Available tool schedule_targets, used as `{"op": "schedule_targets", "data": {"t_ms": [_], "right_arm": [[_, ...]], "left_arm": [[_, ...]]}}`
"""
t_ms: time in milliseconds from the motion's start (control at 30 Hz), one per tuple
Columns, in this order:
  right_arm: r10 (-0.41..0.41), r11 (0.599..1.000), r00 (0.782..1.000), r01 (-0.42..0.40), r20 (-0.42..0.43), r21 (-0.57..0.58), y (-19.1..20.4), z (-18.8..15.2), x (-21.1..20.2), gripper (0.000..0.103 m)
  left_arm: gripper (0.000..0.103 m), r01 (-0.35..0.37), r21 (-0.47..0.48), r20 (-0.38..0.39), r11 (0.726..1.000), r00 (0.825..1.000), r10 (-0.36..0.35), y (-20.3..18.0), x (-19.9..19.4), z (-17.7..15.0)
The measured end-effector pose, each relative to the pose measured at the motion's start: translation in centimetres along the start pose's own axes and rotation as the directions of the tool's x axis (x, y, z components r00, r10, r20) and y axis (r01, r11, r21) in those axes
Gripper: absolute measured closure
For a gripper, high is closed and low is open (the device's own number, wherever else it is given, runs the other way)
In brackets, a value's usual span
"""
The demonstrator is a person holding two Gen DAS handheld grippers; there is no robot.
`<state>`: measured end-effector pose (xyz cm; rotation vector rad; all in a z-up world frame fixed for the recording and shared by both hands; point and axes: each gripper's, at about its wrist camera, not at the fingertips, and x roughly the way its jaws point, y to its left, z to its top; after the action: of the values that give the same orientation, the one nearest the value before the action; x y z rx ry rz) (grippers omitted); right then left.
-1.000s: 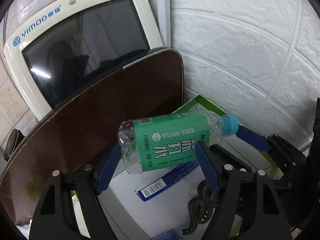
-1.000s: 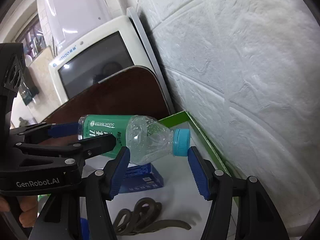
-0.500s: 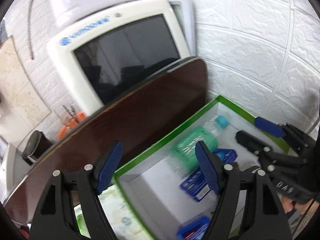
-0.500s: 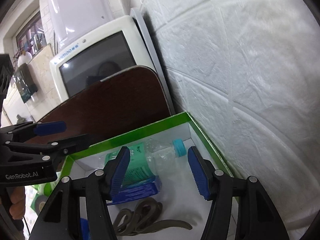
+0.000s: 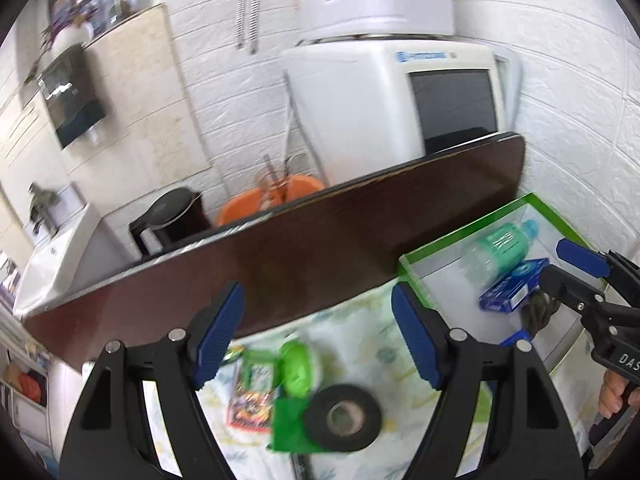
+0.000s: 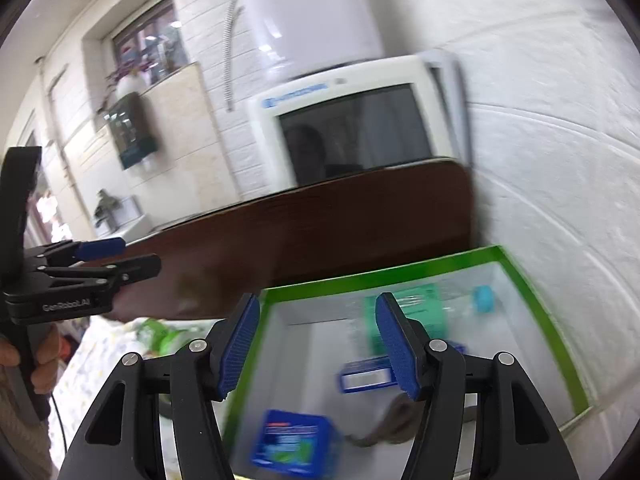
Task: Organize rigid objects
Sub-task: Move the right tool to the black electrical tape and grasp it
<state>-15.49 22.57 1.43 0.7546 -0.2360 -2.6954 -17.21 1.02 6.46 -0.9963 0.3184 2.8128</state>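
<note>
Two gaping grippers, clear plastic bottle [image 5: 498, 246], green-rimmed box [image 5: 448, 240]

A second ago I had the soda water bottle [image 5: 498, 246] pinched in my left gripper [image 5: 318, 332], with my right gripper [image 6: 318, 344] spread around its neck and cap. Now the bottle lies on its side in the green-rimmed box [image 5: 448, 240], beside the blue carton [image 5: 514, 290], cap toward the wall. Both sets of jaws stand wide apart and hold nothing. I have pulled both grippers back: my left view now takes in the black tape roll [image 5: 342, 418] and green packets [image 5: 294, 368] on the table [image 5: 372, 344].
</note>
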Motion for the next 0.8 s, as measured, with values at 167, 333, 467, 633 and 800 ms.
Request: {"op": "schedule_targets", "data": {"t_ms": [167, 333, 467, 633, 800], "right_arm": [[0.115, 0.992, 0.991, -0.118, -0.070, -0.036, 5.5, -1.1, 1.4, 0.041], [0.231, 0.973, 0.939, -0.216, -0.256, 0.085, 9.4, -3.5, 5.8, 0.052], [0.173, 0.979, 0.908, -0.114, -0.382, 0.171, 10.9, -6.1, 9.2, 0.064], [0.073, 0.978, 0.896, 0.022, -0.437, 0.209, 11.7, -7.6, 10.9, 0.067], [0.024, 0.988, 0.883, 0.050, -0.470, 0.144, 12.6, -8.4, 11.7, 0.067]], "left_arm": [[0.028, -0.022, -0.069, -0.041, 0.997, 0.999, 0.019, 3.1, -0.2, -4.0], [0.029, -0.009, -0.126, -0.089, 0.992, 0.996, -0.002, 5.2, -0.3, -7.7], [0.035, 0.052, -0.161, -0.102, 0.986, 0.992, -0.069, 5.6, -0.5, -9.8], [0.051, 0.150, -0.153, -0.119, 0.977, 0.978, -0.169, 4.6, 0.2, -11.3], [0.064, 0.223, -0.148, -0.146, 0.963, 0.959, -0.245, 3.8, 2.1, -11.1]]}}
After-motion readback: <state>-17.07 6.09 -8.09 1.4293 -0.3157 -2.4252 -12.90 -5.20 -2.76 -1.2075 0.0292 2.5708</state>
